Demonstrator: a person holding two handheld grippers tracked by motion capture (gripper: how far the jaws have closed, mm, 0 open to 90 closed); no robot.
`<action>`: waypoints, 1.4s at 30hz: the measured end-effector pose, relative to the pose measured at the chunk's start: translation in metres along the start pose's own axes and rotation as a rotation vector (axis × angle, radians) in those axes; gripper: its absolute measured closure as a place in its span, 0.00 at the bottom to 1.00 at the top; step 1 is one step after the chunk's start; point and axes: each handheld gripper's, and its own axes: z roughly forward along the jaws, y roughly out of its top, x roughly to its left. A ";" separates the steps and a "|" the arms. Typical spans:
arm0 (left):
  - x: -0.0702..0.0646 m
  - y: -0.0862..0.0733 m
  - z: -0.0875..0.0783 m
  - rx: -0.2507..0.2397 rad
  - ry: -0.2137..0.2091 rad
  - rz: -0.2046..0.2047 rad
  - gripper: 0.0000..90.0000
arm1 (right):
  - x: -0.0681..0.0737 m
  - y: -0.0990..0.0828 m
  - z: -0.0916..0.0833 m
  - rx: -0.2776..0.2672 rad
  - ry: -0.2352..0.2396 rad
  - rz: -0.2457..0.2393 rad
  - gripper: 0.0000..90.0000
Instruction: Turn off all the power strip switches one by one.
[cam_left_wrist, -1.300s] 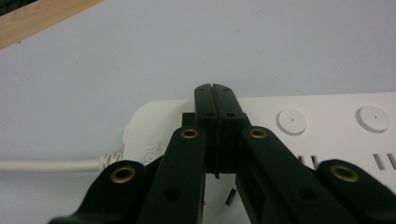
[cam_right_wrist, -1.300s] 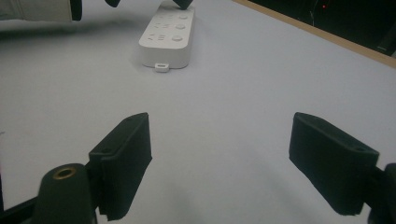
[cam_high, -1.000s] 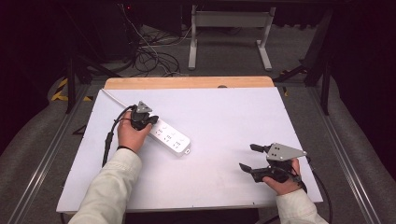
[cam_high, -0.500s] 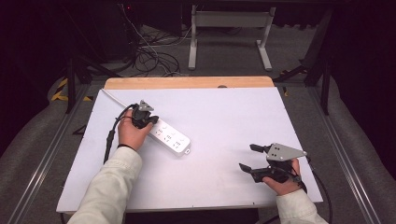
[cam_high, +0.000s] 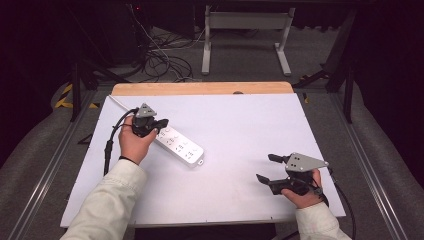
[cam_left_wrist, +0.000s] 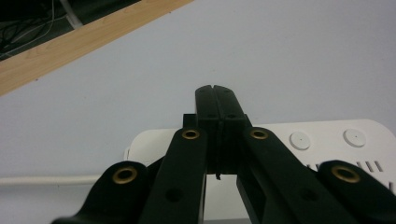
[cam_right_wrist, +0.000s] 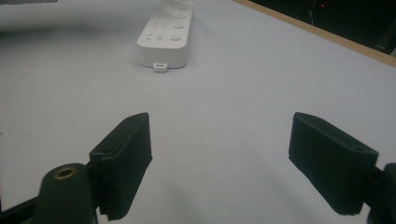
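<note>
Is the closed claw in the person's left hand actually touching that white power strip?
Cannot tell. In the left gripper view the left claw is shut over the power strip, but its own arms hide any contact or gap.

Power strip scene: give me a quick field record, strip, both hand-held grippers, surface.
power strip: white, lies flat at a slant on the left half of the white table top
strip cord: white, runs off toward the table's far-left corner
left hand-held gripper: jaws shut on nothing, over the strip's cord end
right hand-held gripper: jaws open, nothing between them, near the table's front right, apart from the strip
white table top: white sheet with a wooden strip along the far edge
</note>
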 end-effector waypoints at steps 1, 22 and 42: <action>-0.001 0.000 -0.001 0.002 -0.004 -0.002 1.00 | 0.000 0.000 0.000 -0.001 0.000 0.002 0.24; -0.019 0.011 -0.050 -0.107 -0.086 0.006 0.52 | 0.000 0.000 -0.001 -0.006 -0.001 0.004 0.24; -0.039 -0.039 -0.100 -0.236 -0.139 0.046 0.25 | 0.002 0.001 -0.002 -0.015 0.002 0.008 0.24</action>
